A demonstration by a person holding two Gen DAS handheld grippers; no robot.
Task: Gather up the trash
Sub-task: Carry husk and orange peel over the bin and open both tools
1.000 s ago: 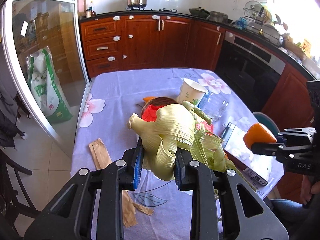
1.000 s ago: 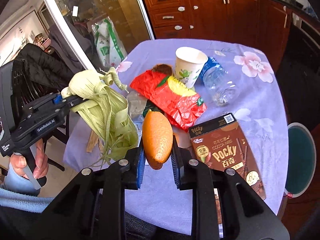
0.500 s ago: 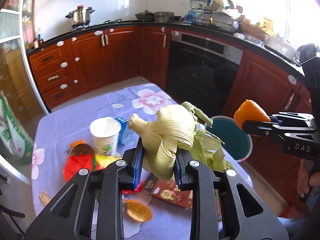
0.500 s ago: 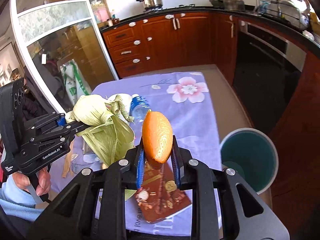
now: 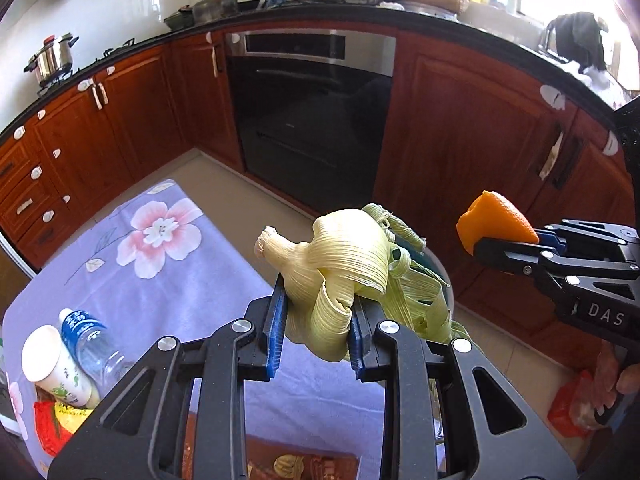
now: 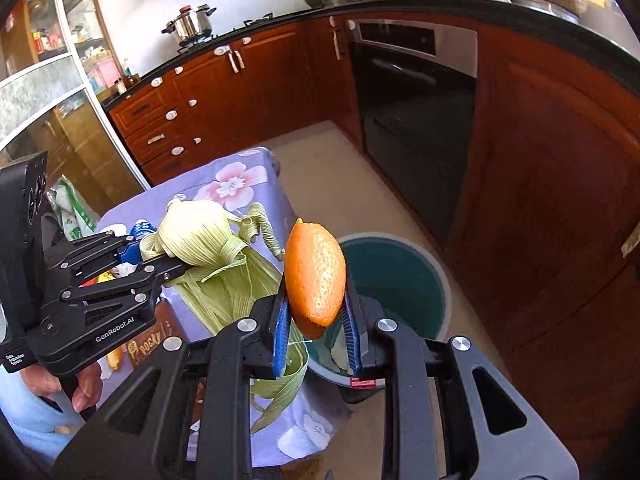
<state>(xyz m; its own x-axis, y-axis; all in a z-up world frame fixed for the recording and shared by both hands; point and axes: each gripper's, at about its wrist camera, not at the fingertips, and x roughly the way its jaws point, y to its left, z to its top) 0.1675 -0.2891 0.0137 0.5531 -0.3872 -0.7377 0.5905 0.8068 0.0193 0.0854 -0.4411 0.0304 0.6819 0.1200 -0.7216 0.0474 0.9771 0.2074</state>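
Both hands have swung off the table (image 6: 256, 184): the bin (image 6: 400, 276) now sits at one o'clock just beyond the right gripper (image 6: 316, 320), clamped on orange peel (image 6: 316, 276), with the left gripper (image 5: 316, 332), pinching corn husk (image 5: 340, 276), farther off.

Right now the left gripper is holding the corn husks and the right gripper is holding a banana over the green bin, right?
Not quite. The right gripper holds a piece of orange peel, not a banana; the right wrist view shows it. The left gripper does hold the corn husks, and the green bin is just beyond the peel.
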